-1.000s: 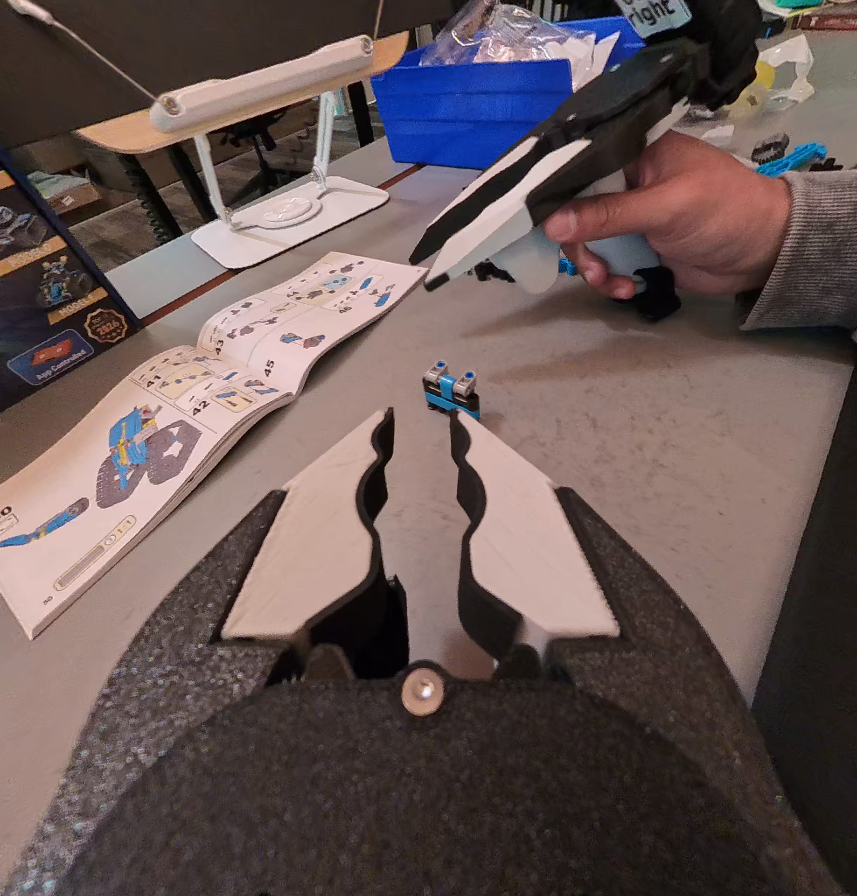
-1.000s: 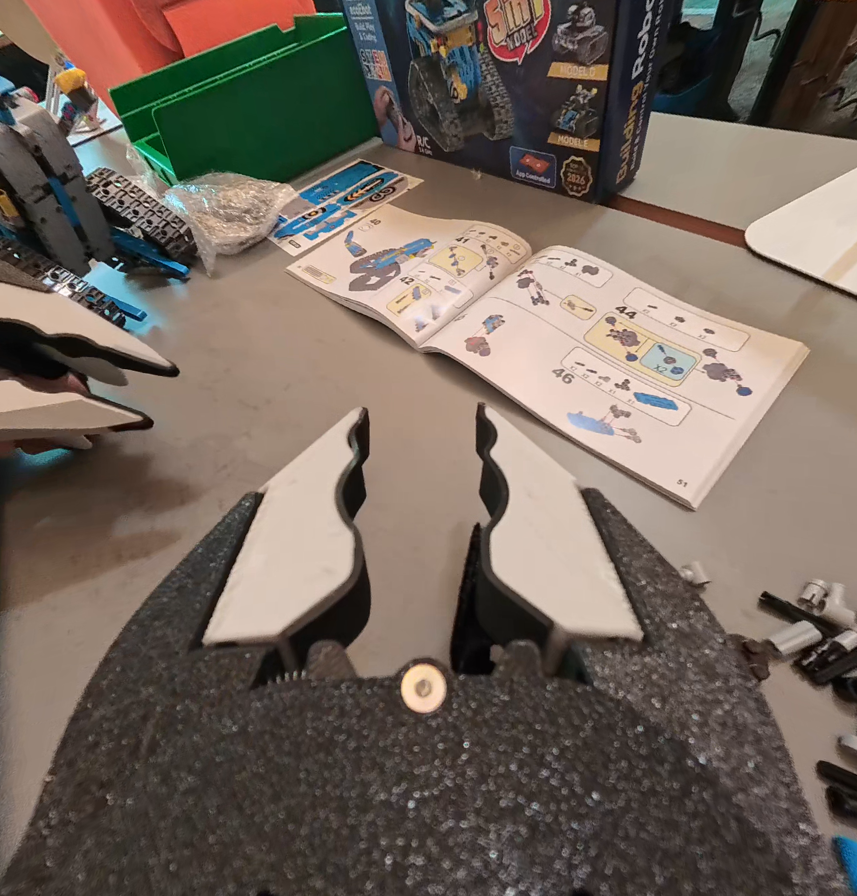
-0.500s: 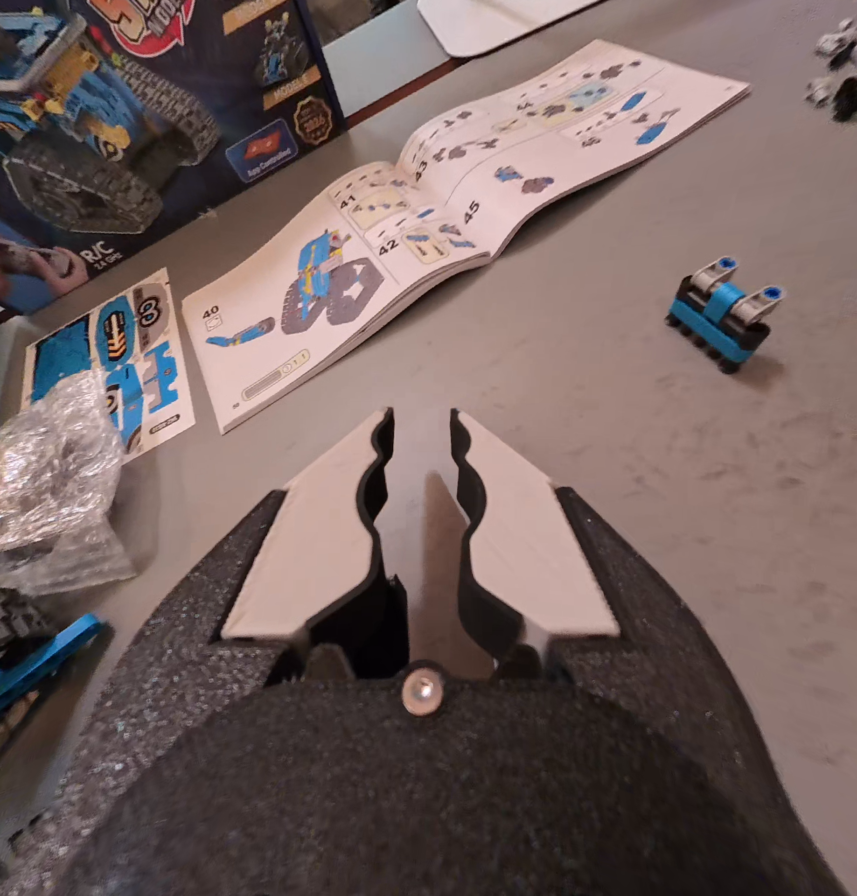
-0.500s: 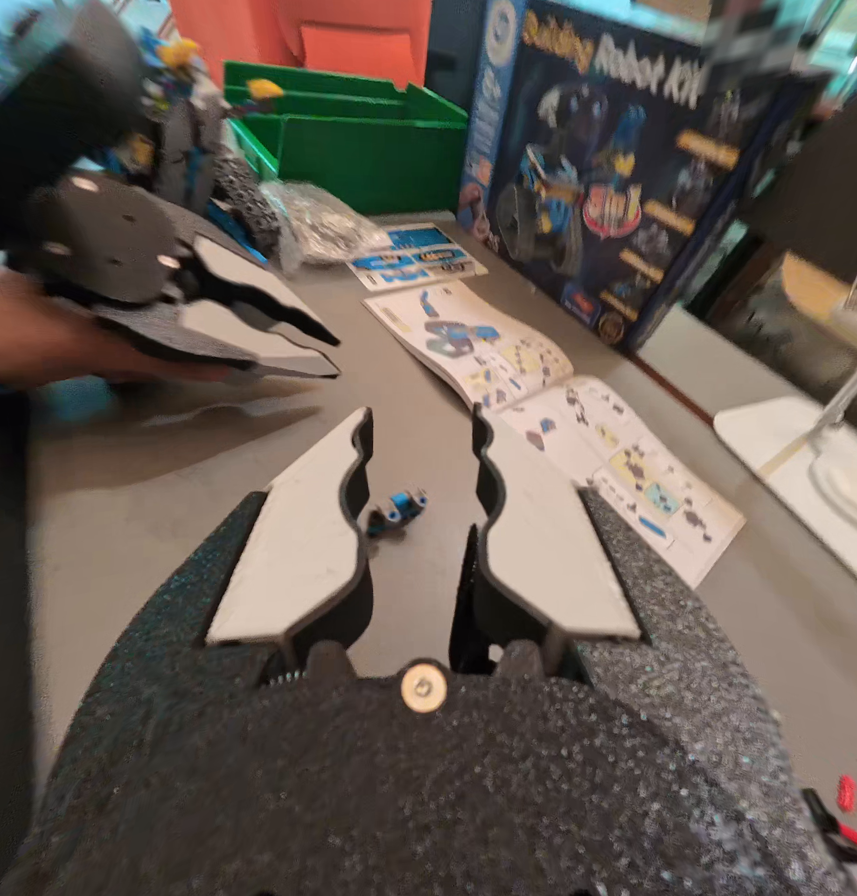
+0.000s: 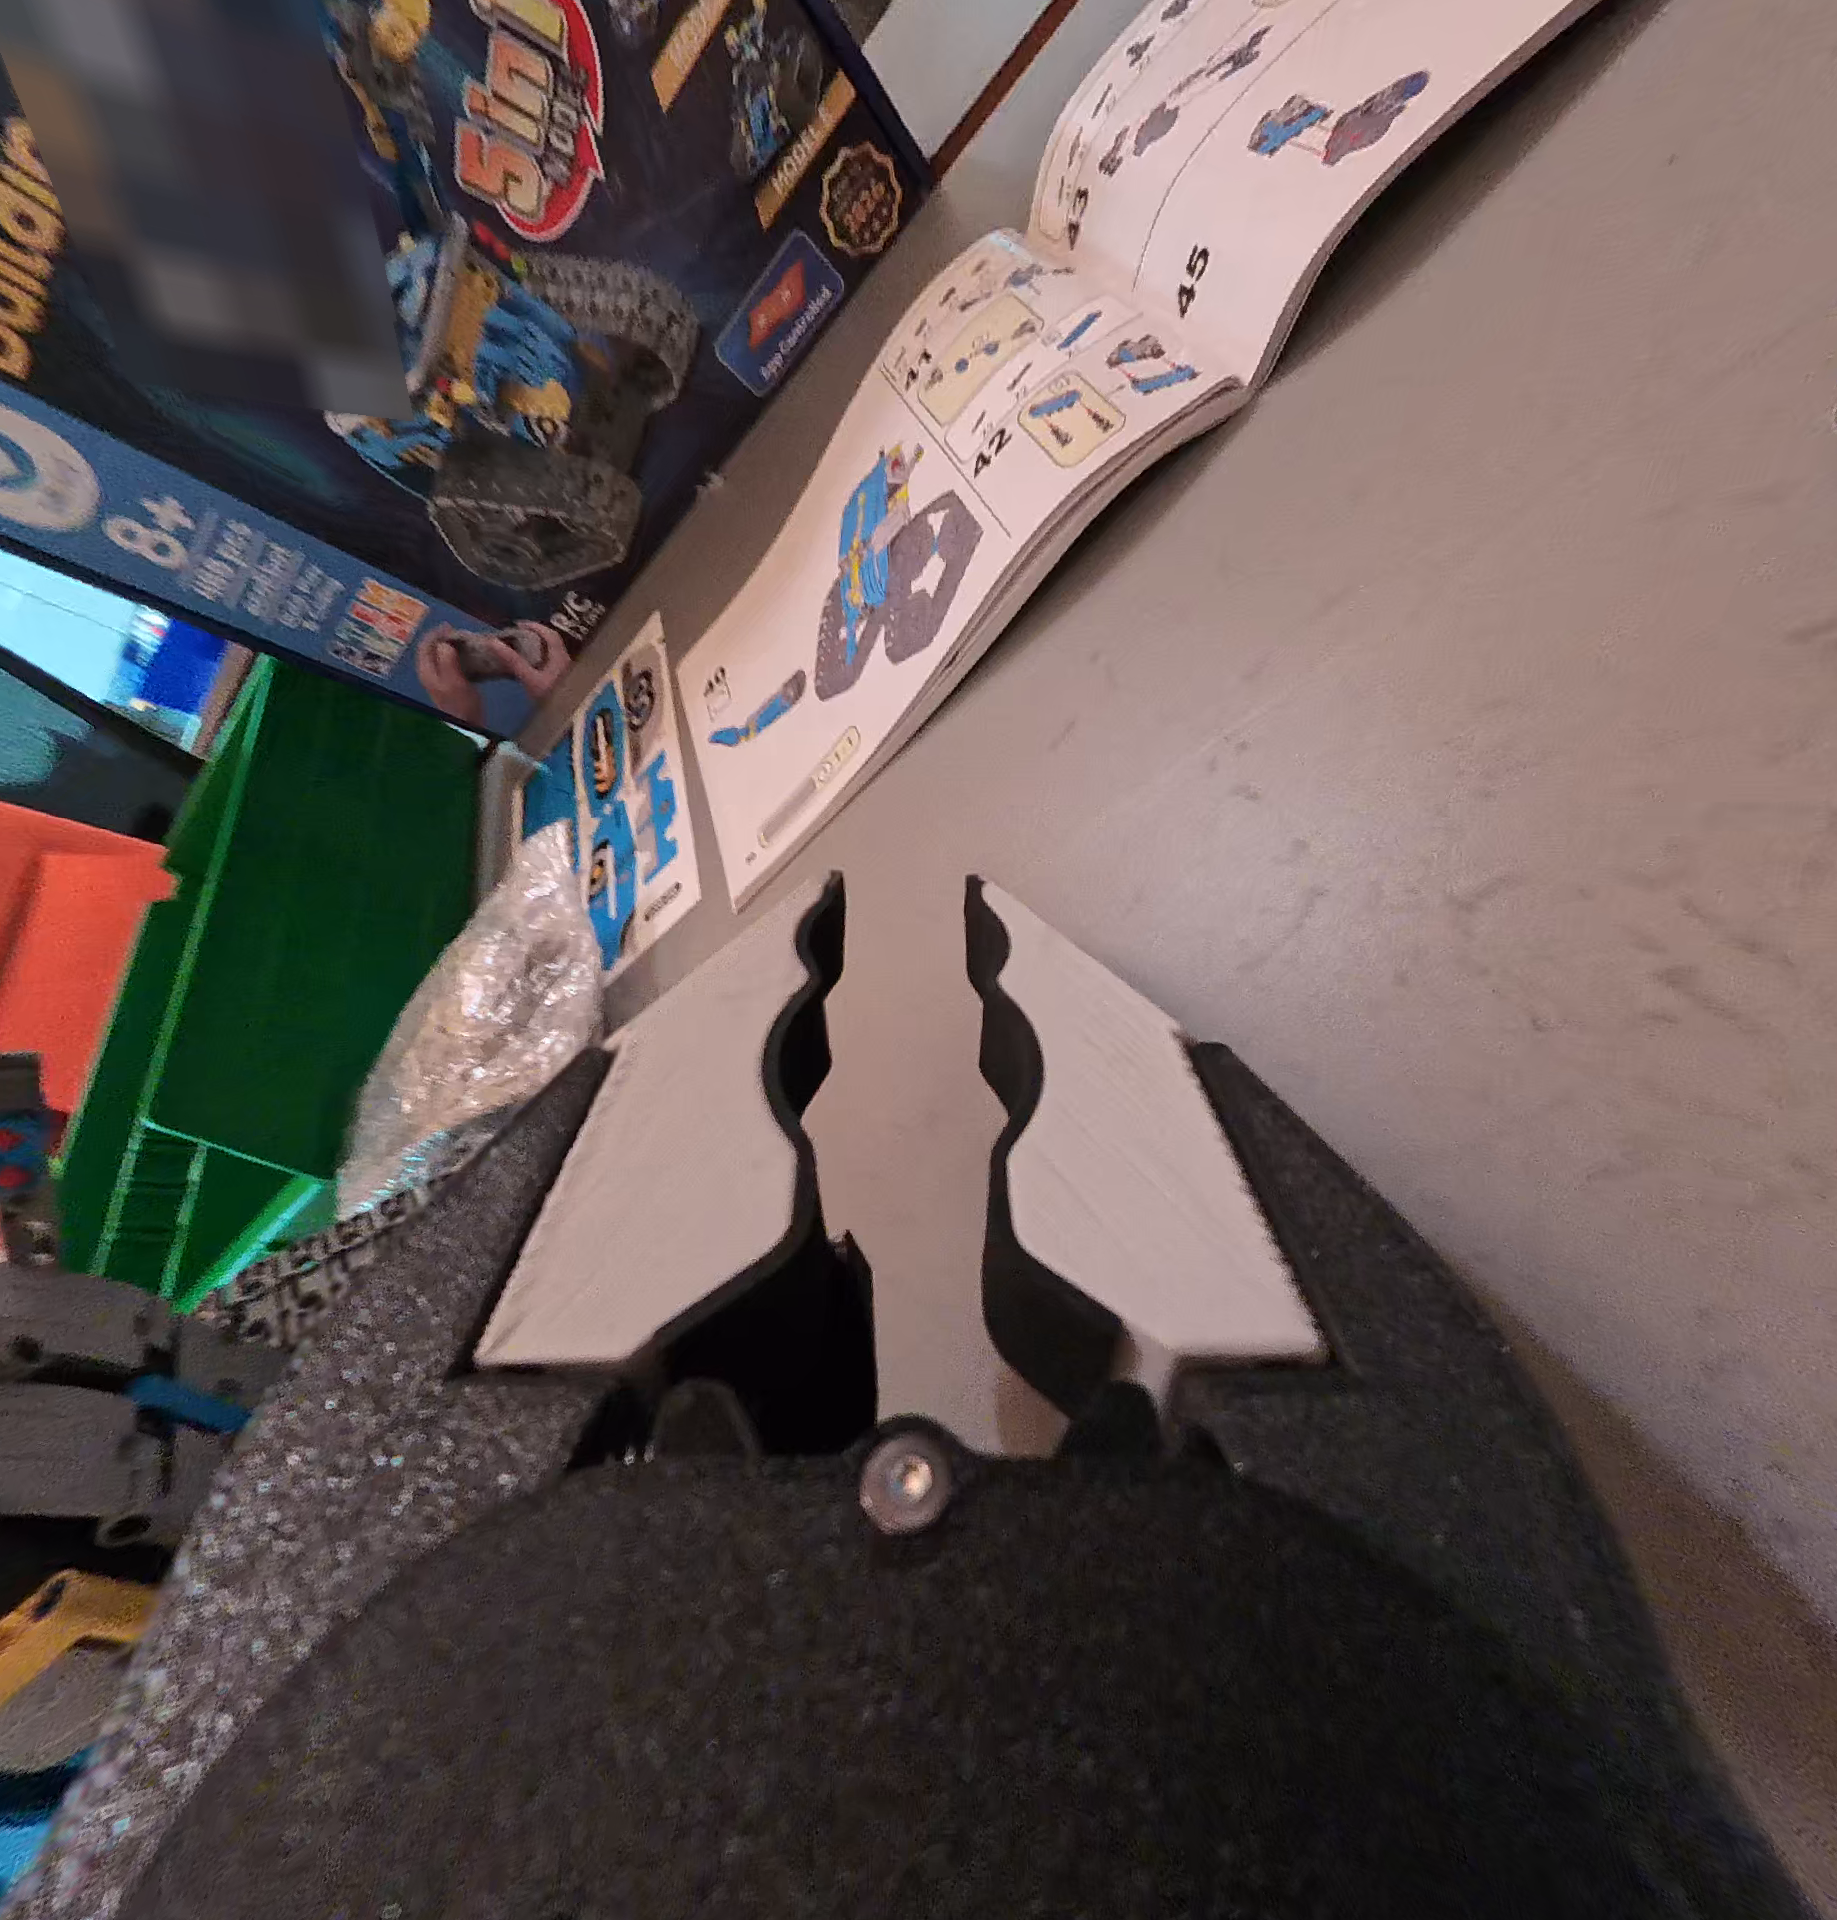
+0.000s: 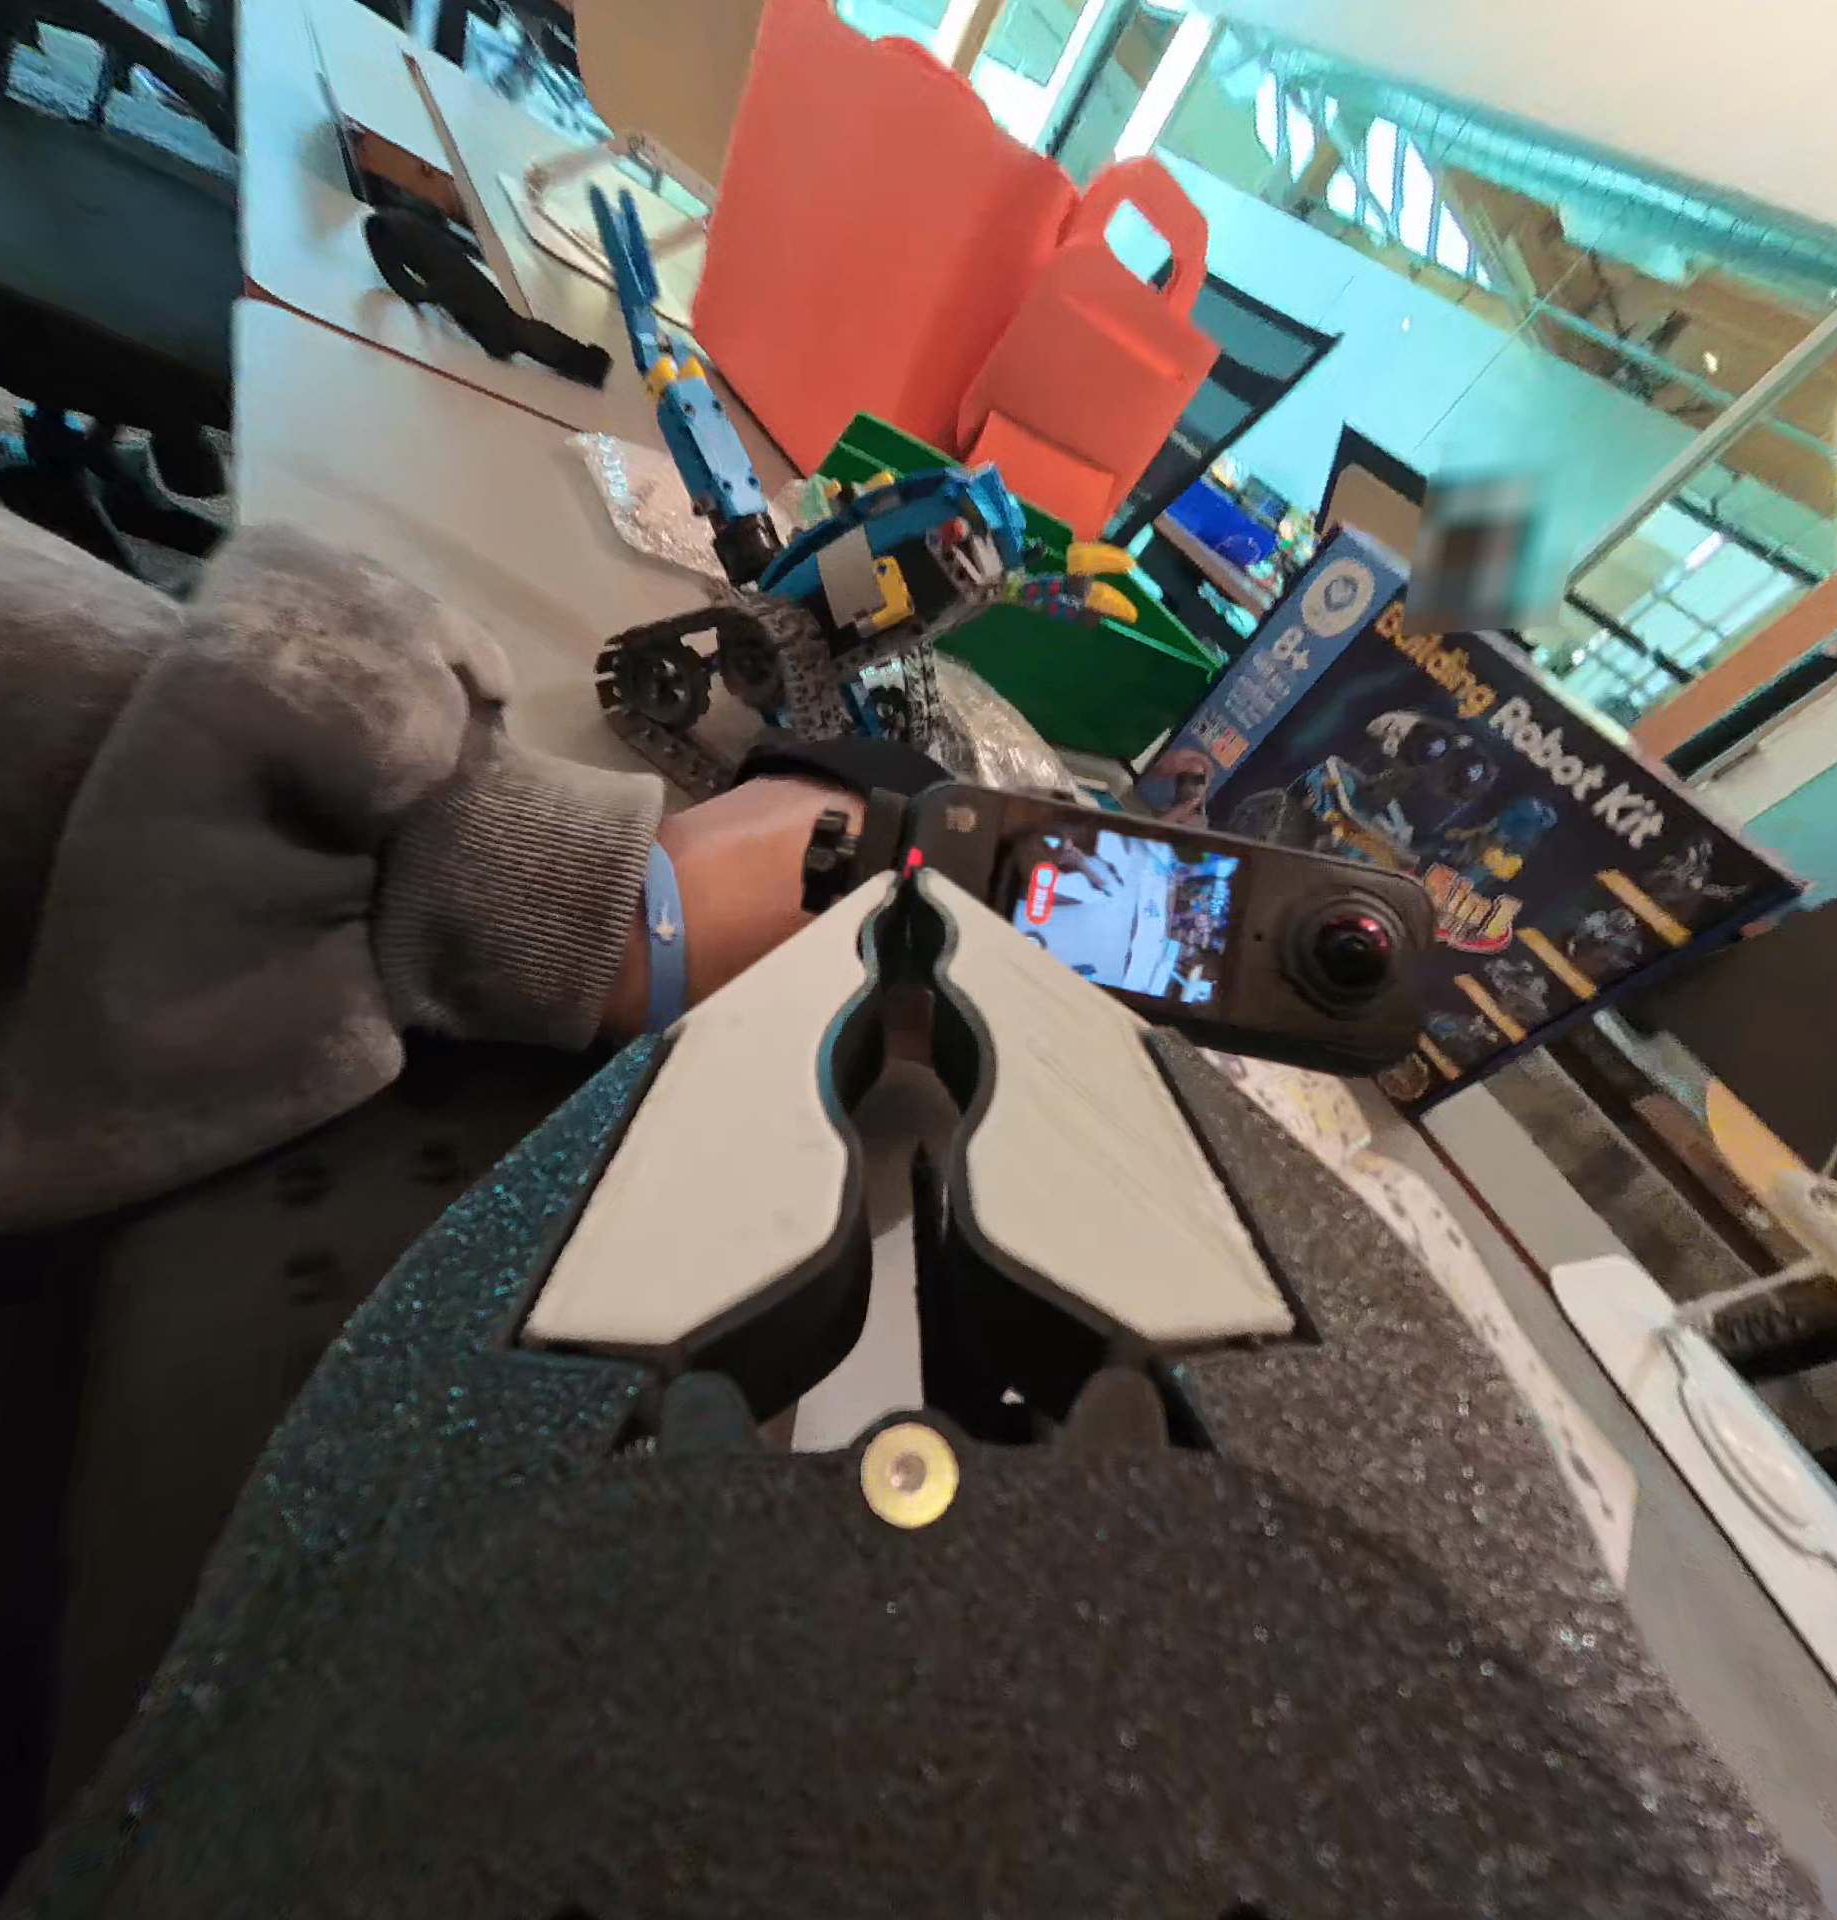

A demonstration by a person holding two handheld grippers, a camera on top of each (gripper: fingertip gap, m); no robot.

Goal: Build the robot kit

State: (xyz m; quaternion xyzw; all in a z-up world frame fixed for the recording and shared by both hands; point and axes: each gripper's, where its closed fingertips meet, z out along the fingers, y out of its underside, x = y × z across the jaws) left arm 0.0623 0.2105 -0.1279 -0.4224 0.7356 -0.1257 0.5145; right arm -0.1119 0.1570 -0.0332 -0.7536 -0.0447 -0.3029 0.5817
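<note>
Left hand-held gripper hovered over bare tabletop, jaws slightly apart, nothing held. Booklet and sticker sheet lay just beyond its tips, box behind. Right hand-held gripper had its tips nearly touching, empty, pointed at the camera by a hand. Tracked model stood farther back.

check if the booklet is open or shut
Open. The booklet lies flat on the table, pages spread either side of its centre fold, printed diagrams facing up.
</note>
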